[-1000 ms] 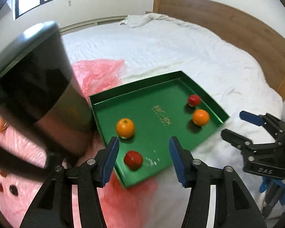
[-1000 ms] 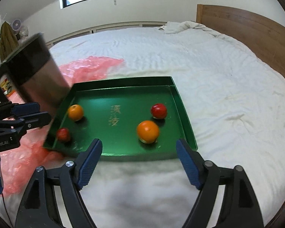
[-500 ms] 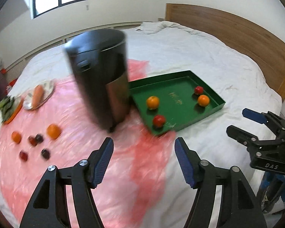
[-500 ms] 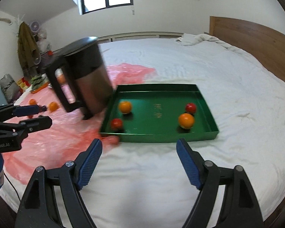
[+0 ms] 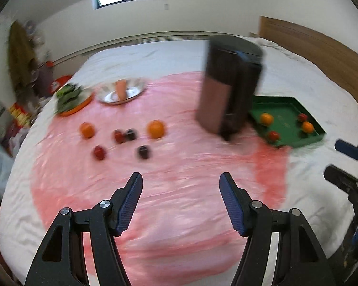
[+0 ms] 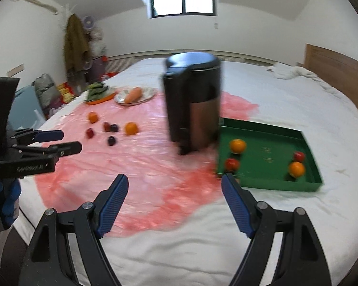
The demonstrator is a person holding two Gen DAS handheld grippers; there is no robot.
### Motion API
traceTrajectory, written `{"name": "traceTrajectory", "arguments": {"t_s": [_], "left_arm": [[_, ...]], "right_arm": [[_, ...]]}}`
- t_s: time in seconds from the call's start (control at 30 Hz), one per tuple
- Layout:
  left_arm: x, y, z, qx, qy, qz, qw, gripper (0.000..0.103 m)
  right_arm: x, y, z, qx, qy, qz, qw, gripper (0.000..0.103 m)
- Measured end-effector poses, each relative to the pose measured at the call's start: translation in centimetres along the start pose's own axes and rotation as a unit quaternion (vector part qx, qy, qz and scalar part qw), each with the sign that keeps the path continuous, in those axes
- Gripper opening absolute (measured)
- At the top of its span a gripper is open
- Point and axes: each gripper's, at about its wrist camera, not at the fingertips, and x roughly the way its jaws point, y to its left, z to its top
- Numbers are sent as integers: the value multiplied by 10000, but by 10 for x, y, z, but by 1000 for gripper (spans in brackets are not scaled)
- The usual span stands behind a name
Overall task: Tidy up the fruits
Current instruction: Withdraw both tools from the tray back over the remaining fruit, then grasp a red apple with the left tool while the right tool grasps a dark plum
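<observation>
A green tray (image 5: pixel 289 140) (image 6: pixel 269 183) lies on the bed at the right and holds two oranges (image 6: pixel 237 145) and two red fruits (image 6: pixel 232 164). Loose fruit lies on the pink plastic sheet (image 5: pixel 179 186) at the left: two oranges (image 5: pixel 156 129) (image 6: pixel 131 128) and several small red and dark fruits (image 5: pixel 143 152) (image 6: pixel 111 140). My left gripper (image 5: pixel 181 203) is open and empty, well back from the fruit. My right gripper (image 6: pixel 174 206) is open and empty, near the tray's front left corner. Each gripper shows in the other's view.
A tall black and copper kettle (image 5: pixel 229 88) (image 6: pixel 193 104) stands between the loose fruit and the tray. A silver plate with a carrot (image 5: pixel 120 90) and an orange plate of greens (image 5: pixel 72 97) sit at the far left. A wooden headboard (image 5: pixel 322 54) runs along the right.
Both grippers have pulled back and swung left from above the tray. The kettle and the loose fruit on the pink sheet have come into view. Both stay open.
</observation>
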Motion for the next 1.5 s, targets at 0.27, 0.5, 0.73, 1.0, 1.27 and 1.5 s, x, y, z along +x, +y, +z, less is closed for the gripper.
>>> {"name": "traceTrajectory", "arguments": {"t_s": [0.27,0.5,0.73,1.0,1.27,1.5], "left_arm": [[13,93,-13,-667,-26,395,9970,61],[58,143,-5,-860,22,417,9954,60],[121,169,12,-915,198,197,9954,60],[178,183,15,-1006,559,70,9933,47],[199,186,11,-903,870,-28,9921,37],[205,191,16,-843,982,-104,9915,28]], "right_arm": [[48,60,20,-472,96,730,9962,103],[127,96,47,-661,382,1313,9884,103],[210,119,69,-699,768,1801,9782,99],[278,121,64,-235,1326,1894,9726,84],[298,122,63,-4,1623,1813,9699,72],[309,137,67,-156,1732,1803,9681,71]]}}
